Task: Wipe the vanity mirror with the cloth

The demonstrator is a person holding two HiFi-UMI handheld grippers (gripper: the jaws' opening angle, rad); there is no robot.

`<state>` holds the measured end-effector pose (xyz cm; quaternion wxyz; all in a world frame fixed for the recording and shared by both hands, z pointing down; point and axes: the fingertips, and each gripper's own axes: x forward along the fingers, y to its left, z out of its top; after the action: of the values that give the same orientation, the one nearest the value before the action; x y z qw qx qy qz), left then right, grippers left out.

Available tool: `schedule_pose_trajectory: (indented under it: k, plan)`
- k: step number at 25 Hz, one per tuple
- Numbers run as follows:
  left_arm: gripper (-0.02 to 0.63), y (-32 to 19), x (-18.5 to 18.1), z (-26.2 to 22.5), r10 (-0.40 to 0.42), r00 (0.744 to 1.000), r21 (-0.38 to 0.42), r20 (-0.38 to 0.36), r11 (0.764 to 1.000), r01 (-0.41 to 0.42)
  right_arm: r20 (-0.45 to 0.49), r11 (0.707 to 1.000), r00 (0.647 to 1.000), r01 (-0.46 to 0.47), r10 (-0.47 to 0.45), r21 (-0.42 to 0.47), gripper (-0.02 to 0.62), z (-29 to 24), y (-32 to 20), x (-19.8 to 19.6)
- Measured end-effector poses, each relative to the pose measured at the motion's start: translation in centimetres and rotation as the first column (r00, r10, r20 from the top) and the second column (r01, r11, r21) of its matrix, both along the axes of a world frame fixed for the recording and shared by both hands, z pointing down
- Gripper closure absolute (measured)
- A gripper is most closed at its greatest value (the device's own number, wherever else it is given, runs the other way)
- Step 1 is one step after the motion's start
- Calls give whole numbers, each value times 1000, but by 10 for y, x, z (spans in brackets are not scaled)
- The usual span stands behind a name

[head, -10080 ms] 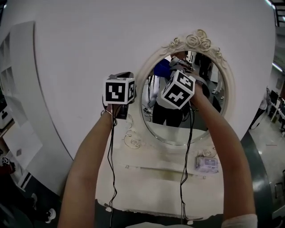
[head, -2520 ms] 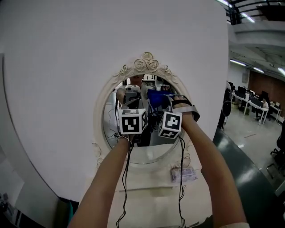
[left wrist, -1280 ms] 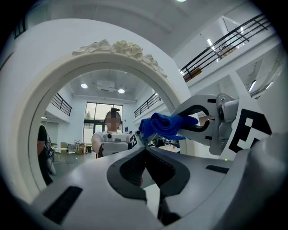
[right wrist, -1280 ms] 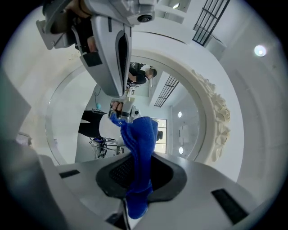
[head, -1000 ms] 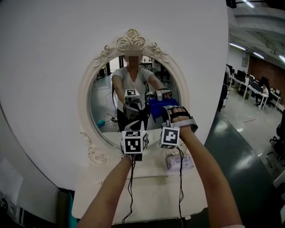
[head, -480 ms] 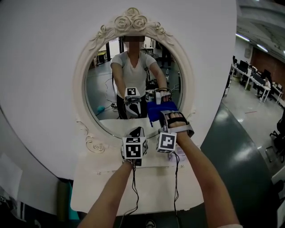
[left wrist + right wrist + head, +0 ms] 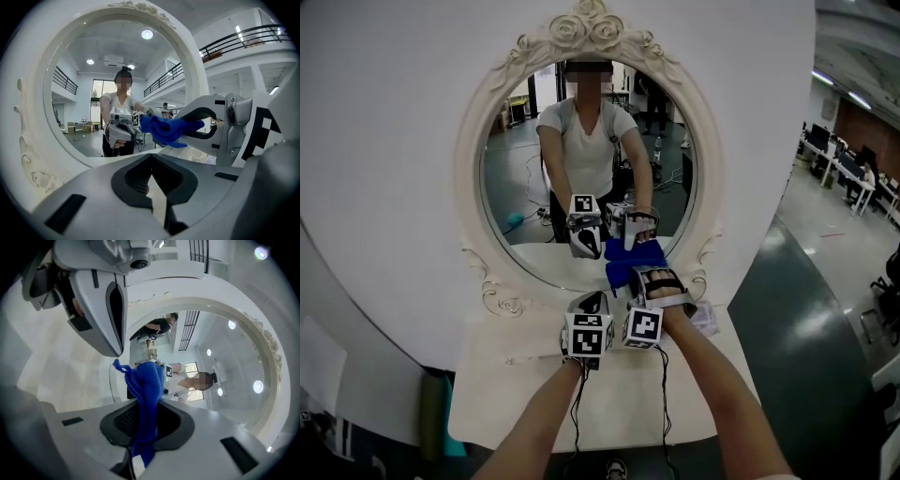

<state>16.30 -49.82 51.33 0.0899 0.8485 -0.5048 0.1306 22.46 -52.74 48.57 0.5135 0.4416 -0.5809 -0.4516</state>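
Observation:
The oval vanity mirror [image 7: 534,187] in its white carved frame [image 7: 469,187] hangs on the white wall and reflects the person holding the grippers. My right gripper [image 7: 639,281] is shut on a blue cloth [image 7: 628,272] at the mirror's lower rim. In the right gripper view the cloth [image 7: 146,390] bunches up from between the jaws. My left gripper [image 7: 589,302] sits just left of it, shut with nothing in it [image 7: 151,187]. The left gripper view shows the cloth [image 7: 164,130] close to the glass.
A white vanity top [image 7: 516,394] lies under both arms. A small clear packet [image 7: 705,319] rests on its right side. Dark floor [image 7: 806,309] runs off to the right, and a teal object [image 7: 455,431] stands low at the left.
Both grippers have come down from the middle of the glass to its bottom rim, staying side by side. The right one keeps hold of the cloth.

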Motion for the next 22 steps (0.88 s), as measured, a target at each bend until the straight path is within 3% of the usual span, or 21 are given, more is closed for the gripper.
schedule_pose_trajectory:
  k: [10, 22]
  plan:
    - [601, 9, -31, 54, -51, 999, -76, -8, 996, 51, 70, 989, 996, 60, -51, -133, 529, 60, 3, -47]
    - [601, 7, -64, 56, -108, 993, -95, -42, 990, 104, 81, 988, 995, 61, -50, -140, 529, 69, 1, -60]
